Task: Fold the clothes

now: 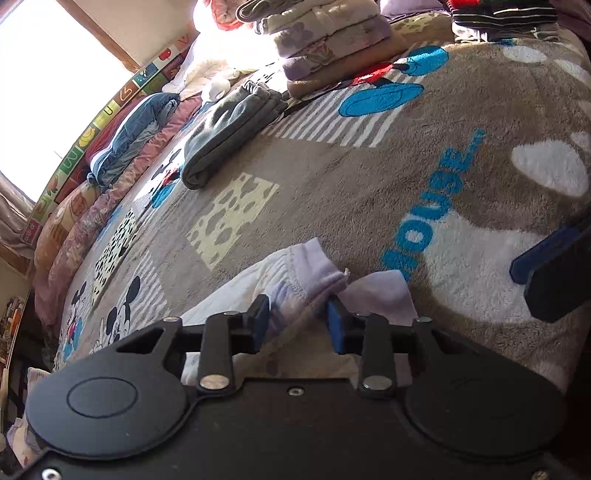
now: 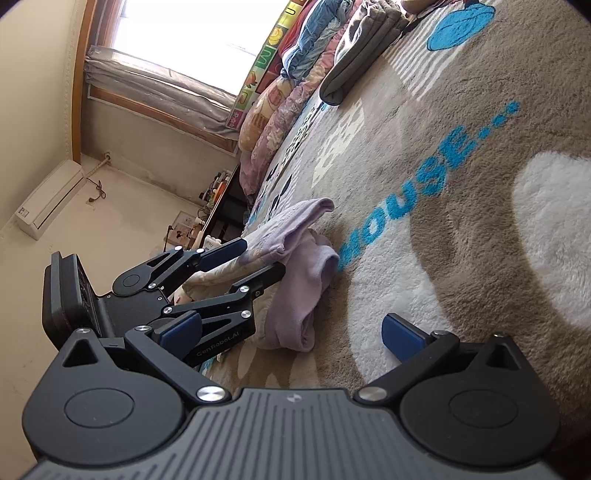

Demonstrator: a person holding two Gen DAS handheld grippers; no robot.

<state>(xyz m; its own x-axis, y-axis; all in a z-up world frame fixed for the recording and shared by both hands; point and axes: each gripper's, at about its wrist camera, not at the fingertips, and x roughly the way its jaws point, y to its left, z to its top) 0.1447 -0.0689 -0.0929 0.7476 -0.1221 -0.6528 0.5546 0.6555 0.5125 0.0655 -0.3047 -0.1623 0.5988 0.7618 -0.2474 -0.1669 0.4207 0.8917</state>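
A lilac and white patterned garment (image 1: 295, 273) lies bunched on the brown Mickey Mouse blanket (image 1: 369, 184). My left gripper (image 1: 297, 317) sits over its edge with the jaws apart and cloth lying between the blue pads. It is open, not clamped. In the right wrist view the same garment (image 2: 299, 273) lies left of centre, with my left gripper (image 2: 258, 258) over it. My right gripper (image 2: 291, 332) is wide open and empty, just right of the garment above the blanket (image 2: 461, 221). Its finger (image 1: 546, 258) shows at the right edge of the left wrist view.
A folded grey garment (image 1: 229, 129) lies further up the bed. A stack of folded clothes (image 1: 325, 44) stands at the far end, beside a striped pile (image 1: 506, 18). Rolled quilts and a blue item (image 1: 129, 140) line the window side. A wall and air conditioner (image 2: 48, 199) are at left.
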